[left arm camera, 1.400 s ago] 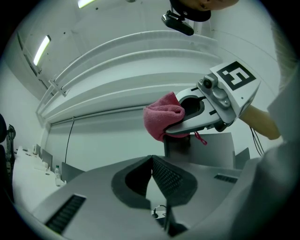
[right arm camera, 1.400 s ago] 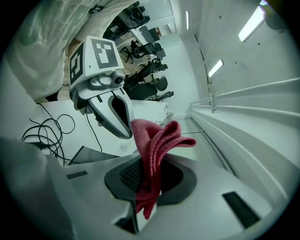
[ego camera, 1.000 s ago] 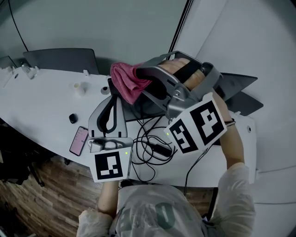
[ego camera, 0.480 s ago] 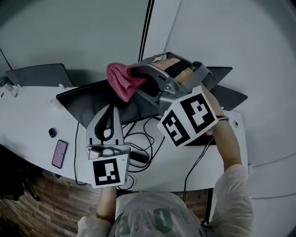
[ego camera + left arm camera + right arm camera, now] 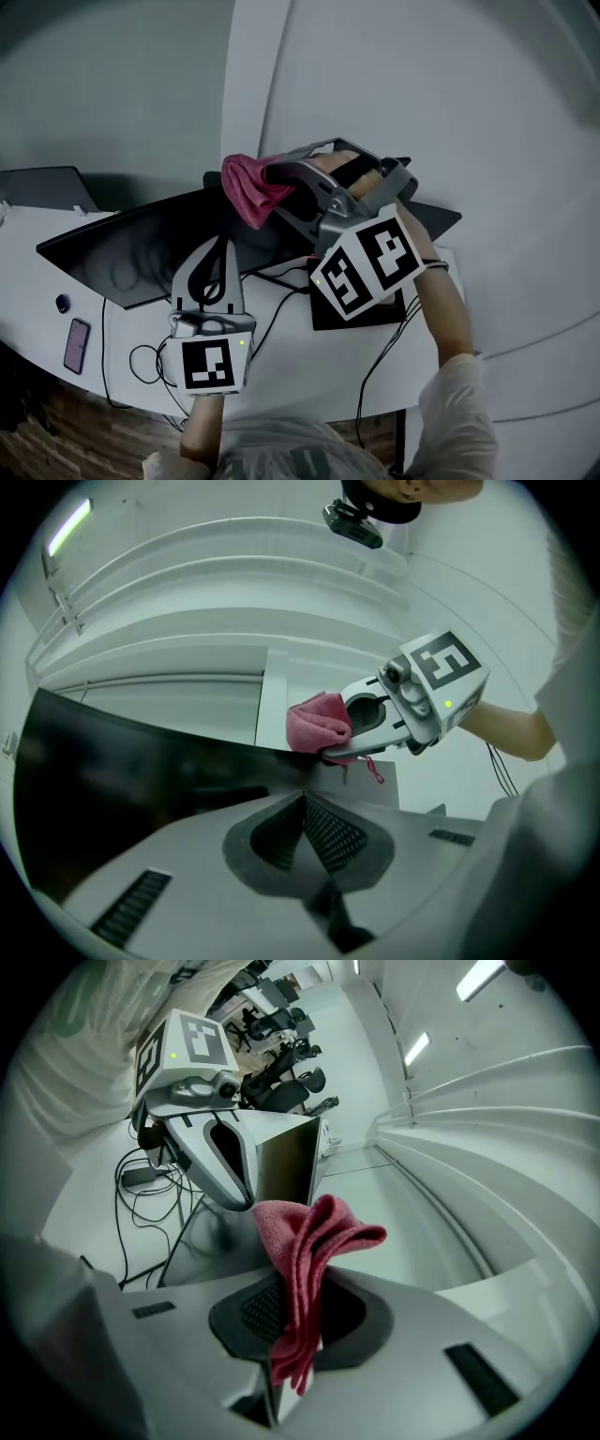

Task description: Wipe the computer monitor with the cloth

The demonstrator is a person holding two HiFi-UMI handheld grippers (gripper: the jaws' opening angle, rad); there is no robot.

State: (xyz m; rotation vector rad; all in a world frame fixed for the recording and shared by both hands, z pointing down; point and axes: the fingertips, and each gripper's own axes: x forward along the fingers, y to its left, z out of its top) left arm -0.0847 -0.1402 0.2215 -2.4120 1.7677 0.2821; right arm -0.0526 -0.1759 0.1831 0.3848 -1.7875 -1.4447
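My right gripper has its jaws clamped on the pink cloth. Most of the fabric is bunched out past the tips, so a soft wad meets the glass rather than metal. I hold the cloth at the top edge of the monitor, near its right-hand corner. From the left gripper view the wad seems to rest right on that edge, though I cannot be sure it presses. Starting at a top corner makes sense to me, since a wipe can then run down and across the dark panel.

My left gripper hangs lower, in front of the screen, with its jaws together and nothing between them. It does no work here. I judge it is parked low so it stays out of the wiping path.

To my left the screen stretches long and bare, so there is plenty of room for a sweep that way. To the right the panel ends almost at once, and past the corner there is only pale wall. Below, cables loop over the desk, and a phone lies well off to the left, so I would stop a downward stroke short of the cables
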